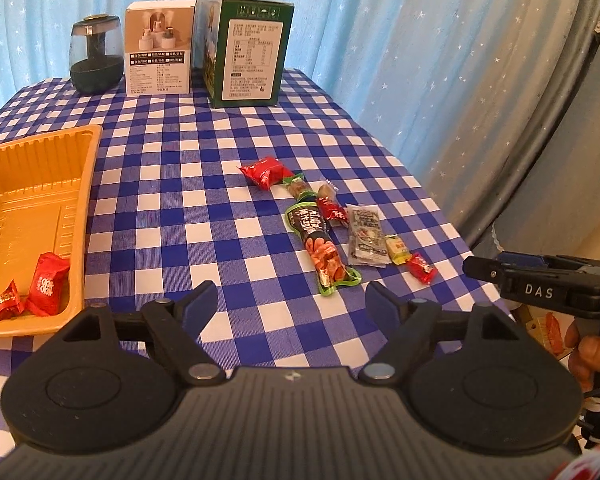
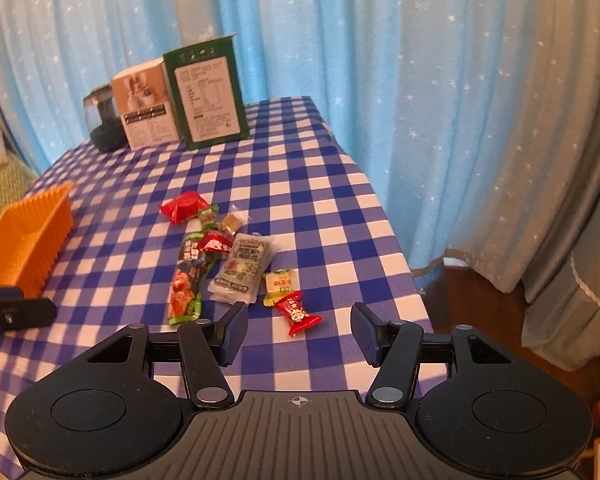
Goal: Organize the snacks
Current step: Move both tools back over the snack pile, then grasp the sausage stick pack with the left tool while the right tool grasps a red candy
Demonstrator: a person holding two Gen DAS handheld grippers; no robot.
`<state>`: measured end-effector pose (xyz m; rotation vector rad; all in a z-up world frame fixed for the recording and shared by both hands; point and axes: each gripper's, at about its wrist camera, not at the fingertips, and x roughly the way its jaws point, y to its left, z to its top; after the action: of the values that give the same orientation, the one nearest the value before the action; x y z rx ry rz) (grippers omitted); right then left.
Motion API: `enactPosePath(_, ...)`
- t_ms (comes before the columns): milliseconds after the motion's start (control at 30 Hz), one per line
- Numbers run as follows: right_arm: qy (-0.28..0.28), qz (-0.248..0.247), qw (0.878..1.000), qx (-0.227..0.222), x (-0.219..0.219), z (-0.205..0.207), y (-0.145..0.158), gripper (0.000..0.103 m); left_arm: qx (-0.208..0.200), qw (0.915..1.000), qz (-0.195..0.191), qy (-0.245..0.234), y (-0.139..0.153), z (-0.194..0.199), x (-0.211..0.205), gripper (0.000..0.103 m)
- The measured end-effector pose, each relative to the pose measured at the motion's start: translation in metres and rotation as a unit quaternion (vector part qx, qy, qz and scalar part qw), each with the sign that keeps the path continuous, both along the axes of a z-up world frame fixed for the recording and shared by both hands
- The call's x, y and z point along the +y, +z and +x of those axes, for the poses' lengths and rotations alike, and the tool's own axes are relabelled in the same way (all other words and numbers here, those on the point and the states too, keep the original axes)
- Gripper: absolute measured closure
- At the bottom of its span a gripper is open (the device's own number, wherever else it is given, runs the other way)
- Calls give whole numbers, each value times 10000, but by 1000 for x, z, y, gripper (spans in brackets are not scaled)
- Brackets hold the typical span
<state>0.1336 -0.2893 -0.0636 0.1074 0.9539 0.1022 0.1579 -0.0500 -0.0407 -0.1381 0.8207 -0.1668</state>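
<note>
Left gripper [image 1: 290, 300]: fingers spread, nothing between them; they hovered over bare checked cloth [image 1: 172, 184]. Just beyond the right fingertip lay the near end of the long green packet [image 1: 320, 246]. Left of the left finger sat the orange tray [image 1: 32, 216], holding two red candies [image 1: 46, 288].

Right gripper [image 2: 298, 330]: fingers spread and empty, with a red candy [image 2: 298, 312] lying on the cloth just ahead of the gap, touching neither finger. Past it, in order, lay a yellow sweet [image 2: 280, 284], a clear sachet [image 2: 240, 268], the green packet beside the left finger, then small wrapped sweets and a red packet [image 2: 184, 208].

Farthest from both grippers stood a green box [image 2: 210, 96], a white box [image 2: 144, 104] and a dark jar [image 1: 96, 56], before a blue curtain [image 2: 420, 80]. Nothing stood between fingers and snacks.
</note>
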Motion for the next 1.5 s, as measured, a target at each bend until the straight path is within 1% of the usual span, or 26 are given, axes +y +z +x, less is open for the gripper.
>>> enactPosePath(133,347,-9,9994,21,1,12,-20,46,80,10000,13,3,-11,13,-1,24)
enactPosePath(333,814,-151,9965,100,5,31,-49,47,192,9998,1,16,-28,28,-3,24)
enactPosePath(400,935,-159,9954,123,5,35,-57,53,219,9998,-30,23,-32,33,-3,24)
enactPosePath(433,990,-163,9948,147,6,37,-60,59,232,9997,-43,26,-34,35,-3,24)
enactPosePath(467,1045,-190,9942,167,7,38,-64,62,249,9997,-52,24,-36,38,-4,24)
enactPosePath(600,1205,-318,9920,205,10,43,-75,65,275,9996,-53,-24,-42,47,-8,24)
enactPosePath(700,1248,-383,9911,247,12,46,-81,70,277,9996,-63,-51,-46,52,-11,24)
enactPosePath(800,1262,-385,9909,264,12,46,-84,85,294,9995,-62,-72,-49,58,-15,24)
enactPosePath(933,1101,-300,9933,184,11,44,-77,86,323,9994,-136,-67,-55,67,-20,25)
enactPosePath(1033,947,-195,9952,115,10,43,-67,86,313,9992,-253,-58,-62,76,-25,31)
enactPosePath(1100,857,-130,9962,78,9,43,-61,86,273,9990,-364,-40,-67,82,-27,38)
enactPosePath(1133,818,-101,9966,64,9,43,-57,86,255,9988,-409,-26,-69,85,-28,39)
enactPosePath(1200,775,-79,9970,46,11,44,-53,86,222,9987,-468,3,-73,92,-31,48)
enactPosePath(1233,754,-78,9971,53,11,45,-52,86,208,9987,-473,6,-75,95,-34,49)
enactPosePath(1367,681,-61,9976,79,13,47,-51,86,272,9990,-366,24,-85,109,-41,64)
enactPosePath(1400,655,-53,9978,82,13,48,-50,86,303,9989,-366,32,-88,112,-42,64)
enactPosePath(1467,607,-23,9981,89,12,48,-50,86,242,9992,-303,42,-89,115,-46,65)
enactPosePath(1500,592,-14,9982,101,12,49,-50,86,228,9994,-265,24,-90,117,-48,69)
